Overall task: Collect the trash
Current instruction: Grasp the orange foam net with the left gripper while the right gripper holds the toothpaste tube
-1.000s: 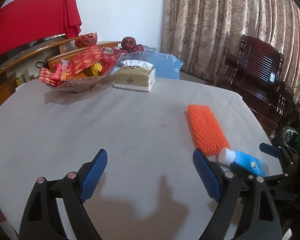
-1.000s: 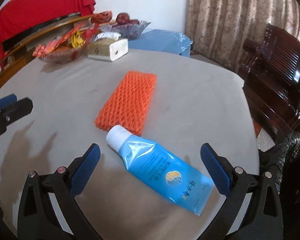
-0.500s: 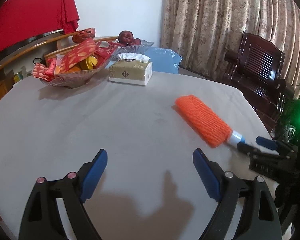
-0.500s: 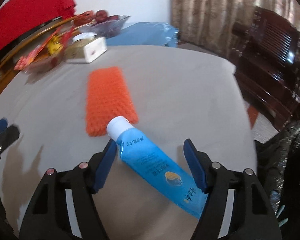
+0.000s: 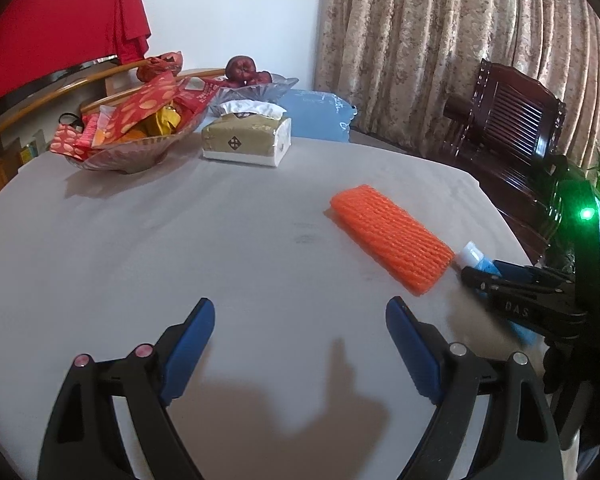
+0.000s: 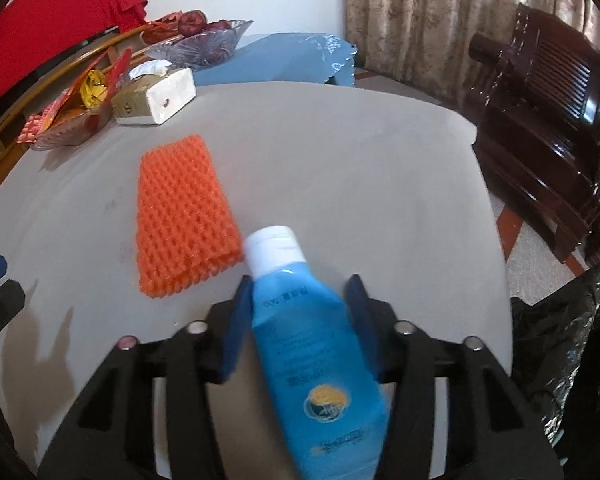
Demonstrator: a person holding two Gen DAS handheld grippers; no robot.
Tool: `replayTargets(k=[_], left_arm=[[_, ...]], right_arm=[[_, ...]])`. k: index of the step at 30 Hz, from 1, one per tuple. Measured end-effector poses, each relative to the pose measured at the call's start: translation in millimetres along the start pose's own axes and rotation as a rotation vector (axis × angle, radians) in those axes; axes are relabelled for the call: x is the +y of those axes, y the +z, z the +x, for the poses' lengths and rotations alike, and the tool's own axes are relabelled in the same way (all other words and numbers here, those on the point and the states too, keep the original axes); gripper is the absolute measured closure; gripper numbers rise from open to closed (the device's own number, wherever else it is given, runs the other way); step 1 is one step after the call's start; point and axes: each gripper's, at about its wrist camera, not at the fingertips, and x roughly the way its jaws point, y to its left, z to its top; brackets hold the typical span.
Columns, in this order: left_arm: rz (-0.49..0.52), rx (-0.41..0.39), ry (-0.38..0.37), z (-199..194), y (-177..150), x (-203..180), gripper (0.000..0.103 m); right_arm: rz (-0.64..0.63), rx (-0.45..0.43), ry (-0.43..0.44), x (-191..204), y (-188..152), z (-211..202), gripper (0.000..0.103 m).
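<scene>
A blue soft pouch bottle with a white cap (image 6: 312, 344) lies lengthwise between the jaws of my right gripper (image 6: 299, 280). The jaws are closing, and both blue pads touch its sides. From the left wrist view only the cap of the pouch (image 5: 470, 250) shows, beside the right gripper (image 5: 480, 276). An orange foam net sleeve (image 6: 180, 216) lies flat on the grey table, just left of the cap. My left gripper (image 5: 299, 304) hovers open over bare tabletop, with the orange sleeve (image 5: 388, 236) ahead to its right.
At the table's far end stand a glass bowl of red snack packets (image 5: 128, 148), a tissue box (image 5: 246, 140) and a fruit bowl (image 5: 256, 84). A dark wooden chair (image 5: 512, 120) stands past the right edge. A black plastic bag (image 6: 560, 340) hangs low on the right.
My right gripper's jaws have narrowed from wide open onto the blue pouch, which has turned from slanting to lengthwise between them. In the left wrist view the orange sleeve now lies more slanted.
</scene>
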Motion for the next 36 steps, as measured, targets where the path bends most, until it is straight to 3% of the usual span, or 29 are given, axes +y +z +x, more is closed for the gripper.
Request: replayTargets(k=[6,14,21,27,28,30,32,36], left_arm=[[0.003,0.004,-0.023,8.3,6.7,-9.6,0.017],[0.027,0.0,-0.067,38.1,29.5,-40.8,0.018],[0.021,0.069,-0.083,80.0,42.2,-57.3,0.02],[0.031,0.145,-0.09,101.4,35.7,-67.6,0.034],[0.031,0.144,-0.117,101.1,35.8,-70.3,0.05],[0.047,0.147,-0.138,101.6,35.8,-76.4,0.066],[0.081,0.144,-0.166,100.6,36.5,-85.7,0.091],[0.078,0.132,-0.158,95.7,37.3,-92.8,0.092]], right_arm=[[0.069,-0.031,-0.021,-15.1,3.0,-2.7,0.058],[0.07,-0.061,-0.04,-26.5,21.0,3.6,0.059],[0.143,-0.06,-0.025,-44.3,22.0,7.8,0.059],[0.166,-0.056,-0.016,-48.5,20.5,8.4,0.059],[0.163,-0.054,-0.018,-47.5,20.7,8.7,0.059],[0.158,-0.051,-0.02,-46.3,20.8,9.1,0.059],[0.158,-0.054,-0.019,-46.3,20.7,8.6,0.059],[0.154,-0.063,-0.02,-47.2,18.7,4.1,0.059]])
